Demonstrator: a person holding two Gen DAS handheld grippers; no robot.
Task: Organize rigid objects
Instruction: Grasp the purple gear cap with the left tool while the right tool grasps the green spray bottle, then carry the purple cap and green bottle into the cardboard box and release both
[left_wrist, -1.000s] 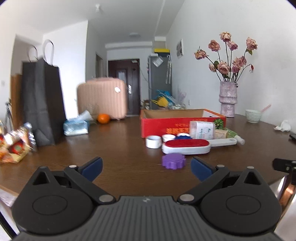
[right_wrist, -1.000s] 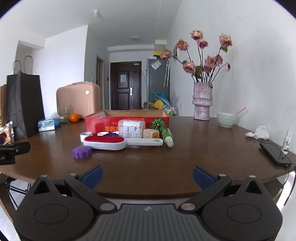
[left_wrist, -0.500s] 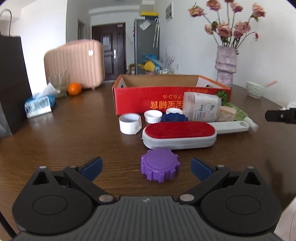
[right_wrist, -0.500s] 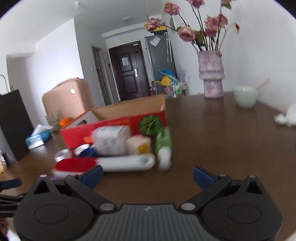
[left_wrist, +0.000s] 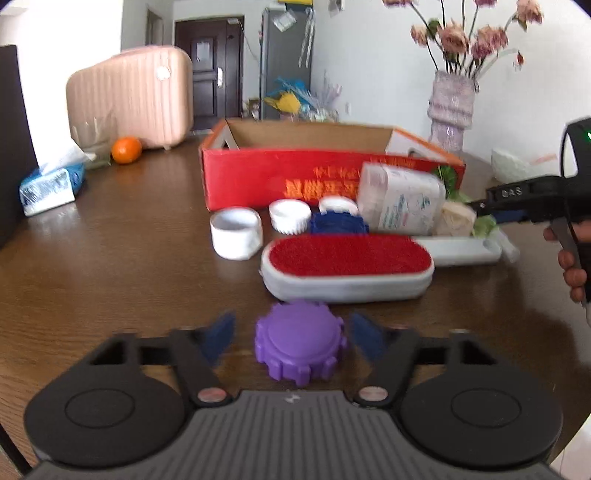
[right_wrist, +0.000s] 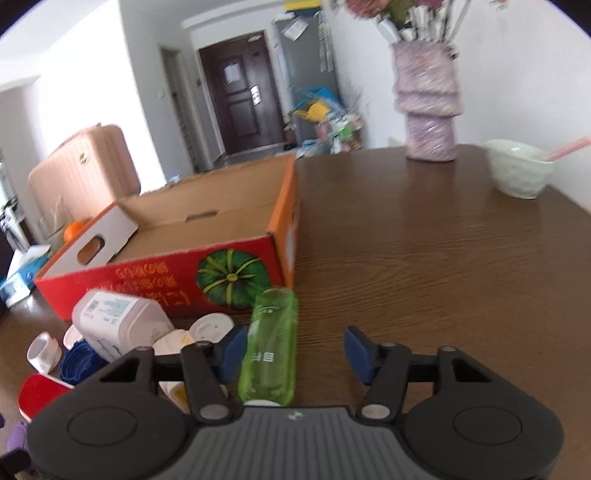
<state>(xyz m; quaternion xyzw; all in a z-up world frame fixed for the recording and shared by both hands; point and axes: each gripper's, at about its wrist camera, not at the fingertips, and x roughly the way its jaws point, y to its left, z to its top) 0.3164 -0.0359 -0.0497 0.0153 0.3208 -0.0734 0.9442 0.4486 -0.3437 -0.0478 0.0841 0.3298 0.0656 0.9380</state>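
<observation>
A purple gear-shaped cap (left_wrist: 300, 344) lies on the brown table between the open fingers of my left gripper (left_wrist: 291, 338), not gripped. Behind it lie a red-topped white brush (left_wrist: 346, 266), a white tape roll (left_wrist: 236, 232), white caps (left_wrist: 290, 215), a blue gear cap (left_wrist: 338, 224) and a white jar (left_wrist: 402, 199), in front of an open red cardboard box (left_wrist: 280, 177). My right gripper (right_wrist: 295, 352) is open; a green bottle (right_wrist: 271, 347) lies between its fingers, nearer the left one. The box (right_wrist: 177, 273) looks empty inside.
A purple vase with flowers (right_wrist: 428, 107) and a pale green bowl (right_wrist: 519, 166) stand at the back right. A tissue pack (left_wrist: 51, 182), an orange (left_wrist: 126, 149) and a pink suitcase (left_wrist: 129, 96) are at the back left. The right gripper's body (left_wrist: 546, 206) shows in the left wrist view.
Both grippers moved forward and down toward the table. The left now straddles the purple cap and its fingers have narrowed. The right has come over the green bottle.
</observation>
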